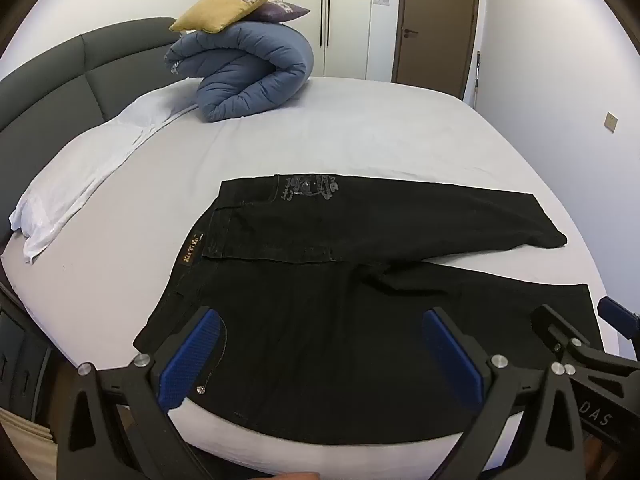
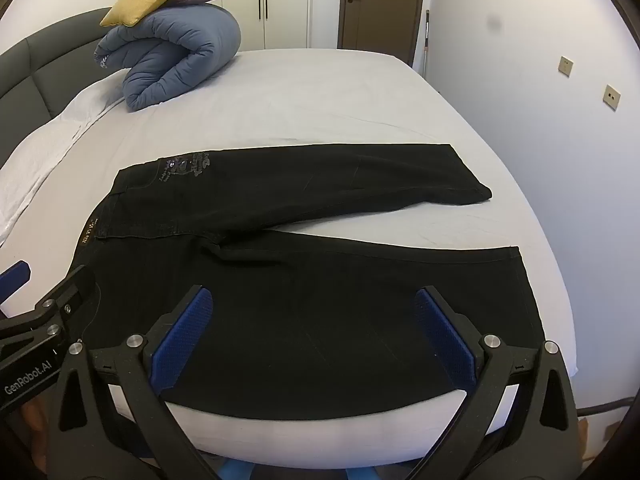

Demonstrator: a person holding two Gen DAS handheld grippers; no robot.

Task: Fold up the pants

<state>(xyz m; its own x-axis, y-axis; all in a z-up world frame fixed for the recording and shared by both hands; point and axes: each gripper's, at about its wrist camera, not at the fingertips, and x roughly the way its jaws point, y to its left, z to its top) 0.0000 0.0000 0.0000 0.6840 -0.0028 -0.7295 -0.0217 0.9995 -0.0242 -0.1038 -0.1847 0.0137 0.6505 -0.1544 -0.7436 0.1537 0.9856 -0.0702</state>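
Note:
Black pants (image 1: 320, 300) lie flat on the grey bed sheet (image 1: 360, 136), waistband to the left, both legs spread to the right in a V. The far leg (image 2: 340, 176) has a grey print near the pocket. My left gripper (image 1: 322, 316) is open above the near hip, close to the waistband. My right gripper (image 2: 314, 296) is open above the near leg (image 2: 360, 300), empty. The pants also show in the right wrist view (image 2: 280, 280). Each gripper shows at the edge of the other's view.
A rolled blue duvet (image 1: 252, 72) with a yellow cushion (image 1: 228, 4) and a purple one on top sits at the bed's far left by the grey headboard (image 1: 48, 88). A white pillow (image 1: 88, 168) lies left. The bed's front edge is just below the grippers. A wall stands right.

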